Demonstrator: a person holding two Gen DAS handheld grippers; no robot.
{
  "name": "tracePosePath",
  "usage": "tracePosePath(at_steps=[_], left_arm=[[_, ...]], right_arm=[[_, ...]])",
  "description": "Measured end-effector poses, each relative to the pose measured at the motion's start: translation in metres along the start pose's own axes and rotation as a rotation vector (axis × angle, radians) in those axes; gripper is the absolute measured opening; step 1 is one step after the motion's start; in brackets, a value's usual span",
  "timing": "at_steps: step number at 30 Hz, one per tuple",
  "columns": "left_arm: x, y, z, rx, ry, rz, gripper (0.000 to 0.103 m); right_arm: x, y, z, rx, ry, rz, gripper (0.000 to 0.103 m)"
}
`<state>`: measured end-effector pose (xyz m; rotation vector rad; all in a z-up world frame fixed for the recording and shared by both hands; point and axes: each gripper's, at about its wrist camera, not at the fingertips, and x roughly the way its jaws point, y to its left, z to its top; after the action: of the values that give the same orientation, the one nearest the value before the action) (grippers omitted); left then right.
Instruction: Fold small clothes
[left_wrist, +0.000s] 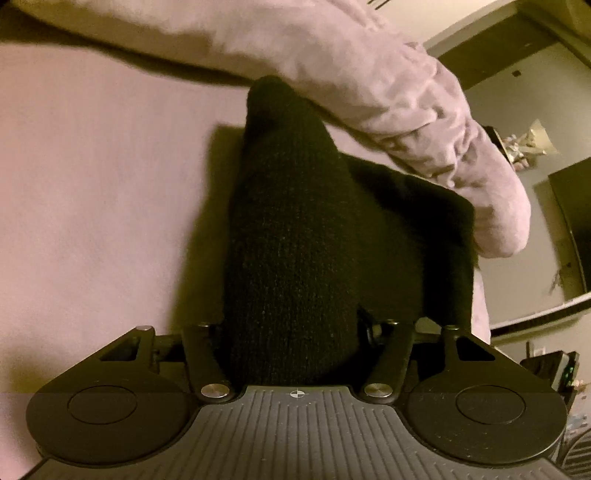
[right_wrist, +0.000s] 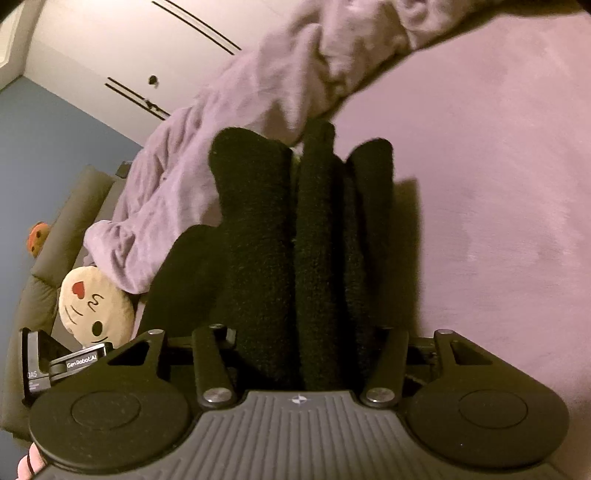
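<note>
Here | black sock (left_wrist: 295, 229) hides left jaws | right jaws likewise buried | grip state unclear

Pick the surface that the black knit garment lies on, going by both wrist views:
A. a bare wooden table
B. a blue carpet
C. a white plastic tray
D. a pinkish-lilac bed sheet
D: the black knit garment spreads over the smooth pinkish-lilac sheet, with a rumpled blanket of similar colour beside it; the left wrist view shows the same sheet under the garment.

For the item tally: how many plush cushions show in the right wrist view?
2: a cream round kiss-face emoji cushion at the lower left, and an orange one above it, mostly hidden by the grey sofa.
</note>
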<state>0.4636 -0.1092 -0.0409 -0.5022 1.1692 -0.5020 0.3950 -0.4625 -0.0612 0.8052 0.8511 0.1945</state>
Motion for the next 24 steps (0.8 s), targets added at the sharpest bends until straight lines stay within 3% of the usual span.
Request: tracePosePath(at_steps=[6,11,15,19,24], left_arm=[[-0.036,0.014,0.006,0.023,-0.034,0.083,0.063],[-0.052,0.048,0.005,-0.024,-0.026,0.137,0.065],[-0.052,0.063,0.000,-0.032,-0.002,0.197,0.081],[-0.062,0.057,-0.003,0.047,-0.032,0.241,0.092],[-0.071,0.047,-0.002,0.107,-0.051,0.317,0.095]], right_arm=[[0.017,0.037,-0.015,-0.034,0.025,0.047,0.049],[0.033,0.062,-0.036,-0.085,0.043,0.049,0.049],[0.029,0.069,-0.046,-0.126,0.002,-0.056,0.063],[0.006,0.073,-0.059,-0.171,-0.065,-0.157,0.071],[-0.018,0.103,-0.069,-0.306,-0.230,-0.283,0.085]])
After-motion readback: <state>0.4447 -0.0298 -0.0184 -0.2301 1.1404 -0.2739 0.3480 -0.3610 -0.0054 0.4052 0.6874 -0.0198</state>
